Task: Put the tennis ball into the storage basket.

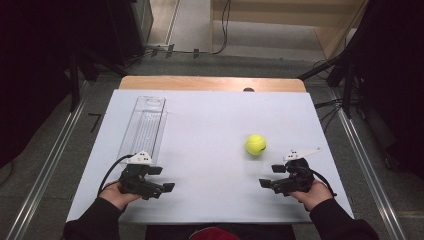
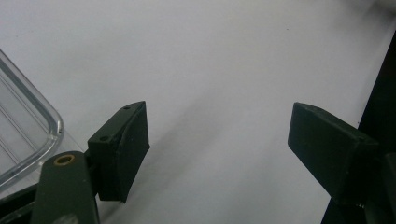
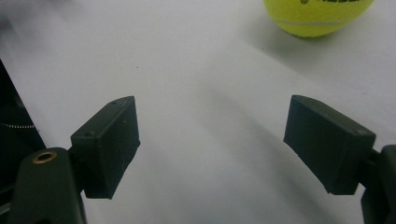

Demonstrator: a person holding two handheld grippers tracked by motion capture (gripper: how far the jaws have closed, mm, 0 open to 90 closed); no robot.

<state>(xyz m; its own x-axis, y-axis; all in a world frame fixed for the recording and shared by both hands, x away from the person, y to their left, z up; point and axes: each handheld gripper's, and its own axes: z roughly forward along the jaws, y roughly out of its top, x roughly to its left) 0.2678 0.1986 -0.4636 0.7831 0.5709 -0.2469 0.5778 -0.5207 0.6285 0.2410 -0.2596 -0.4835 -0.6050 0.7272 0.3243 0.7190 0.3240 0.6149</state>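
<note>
A: Left to right, what is there?

B: A clear tray (image 1: 142, 125) lies at the left of the table (image 1: 210, 120); the left gripper (image 1: 159, 180) sits just at its near end, jaws wide apart on nothing; the ball (image 1: 255, 144) rests right of centre; the right gripper (image 1: 268, 176) waits near it, jaws apart too, empty.

A: What could go wrong?

B: I see 2 risks; the ball is round and free, so 1 jaw touching first would likely roll it off; the tray looks light, so a nudge from the left gripper might shift it.
</note>
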